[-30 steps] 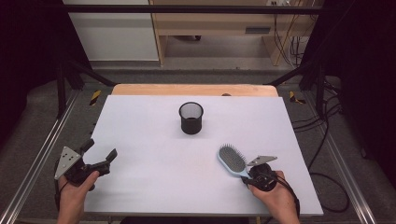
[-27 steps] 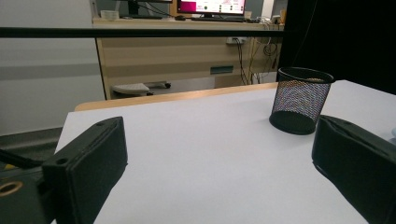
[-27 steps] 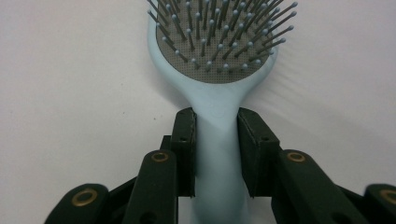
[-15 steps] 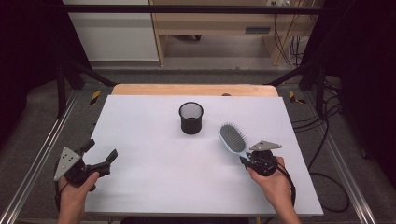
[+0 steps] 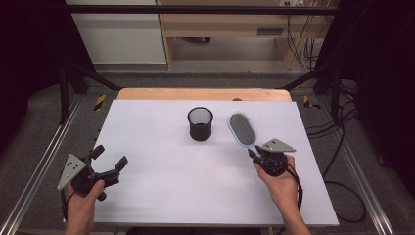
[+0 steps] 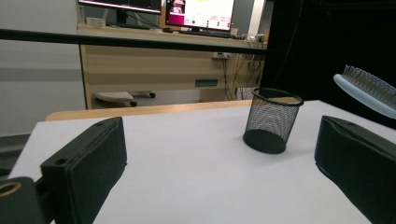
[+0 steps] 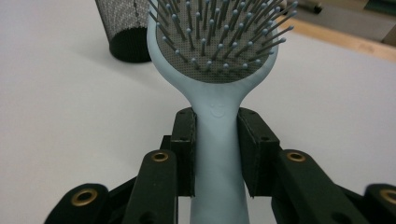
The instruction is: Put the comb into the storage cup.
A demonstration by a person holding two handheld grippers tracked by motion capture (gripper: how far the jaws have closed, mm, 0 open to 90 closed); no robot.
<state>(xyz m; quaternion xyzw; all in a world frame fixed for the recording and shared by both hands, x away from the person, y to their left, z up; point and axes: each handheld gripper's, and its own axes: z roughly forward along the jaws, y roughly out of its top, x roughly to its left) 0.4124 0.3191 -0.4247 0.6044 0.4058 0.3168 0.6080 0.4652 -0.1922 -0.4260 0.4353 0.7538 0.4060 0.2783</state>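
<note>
— Right gripper (image 5: 258,155), lower right of the high view?
— Clamped on the handle of a light-blue hairbrush (image 5: 242,129), its head reaching toward frame centre, just right of the black mesh cup (image 5: 200,123).
— Left gripper (image 5: 108,163)?
— Lower left, jaws apart, empty.

We look down on a white rectangular worktop (image 5: 161,147) with a pale wooden edge strip (image 5: 203,94) along its far side. Silver metal rails (image 5: 44,161) flank it on a grey carpeted floor (image 5: 44,105). Behind stands a light wooden desk (image 5: 230,24) beside a white cabinet panel (image 5: 115,29), with black cables (image 5: 303,49) hanging near it. Black curtains (image 5: 29,44) darken both sides. In the left gripper view, two lit monitors (image 6: 201,11) sit on that desk.
</note>
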